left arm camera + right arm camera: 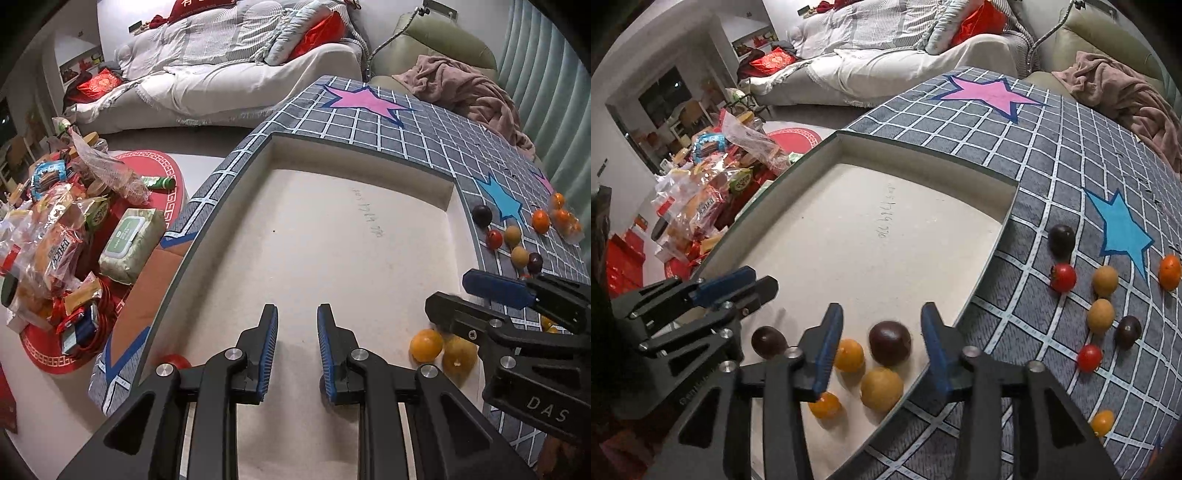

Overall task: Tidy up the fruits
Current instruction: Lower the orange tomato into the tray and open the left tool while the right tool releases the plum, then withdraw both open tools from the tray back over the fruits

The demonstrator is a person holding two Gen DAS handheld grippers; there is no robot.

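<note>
Over the near corner of the shallow tray (pixel 960 173) I have the right gripper (pixel 882 347) spread, its pads standing clear on either side of a dark plum-coloured fruit (pixel 889 343) that rests on the tray floor. Nothing is pinched. The fruit looks set down, so I judge this step to be the release. To finish it well I would lift straight up along the fingers, not sideways, so neither pad rolls the fruit into the yellow fruit (pixel 881 388) just in front of it or the orange fruit (pixel 849 355) beside the left pad. A small dark fruit (pixel 768 340) lies further left, and another orange one (pixel 824 405) sits under the left finger.

My left gripper (pixel 297 343) hangs over bare tray floor with nothing between its pads. They show a narrow gap, but I read that as its pressed-together position, idle.

The right wrist view shows what remains: loose fruits on the gridded cloth (pixel 1052 155), among them two red cherry tomatoes (pixel 1062 277), two tan ones and two dark ones. It also shows the released fruit itself, which the left view hides behind the right gripper. The left view alone shows a red fruit (pixel 176 361) at the tray's left edge, and a cluster of orange fruits (pixel 561 218) further out on the cloth.
</note>
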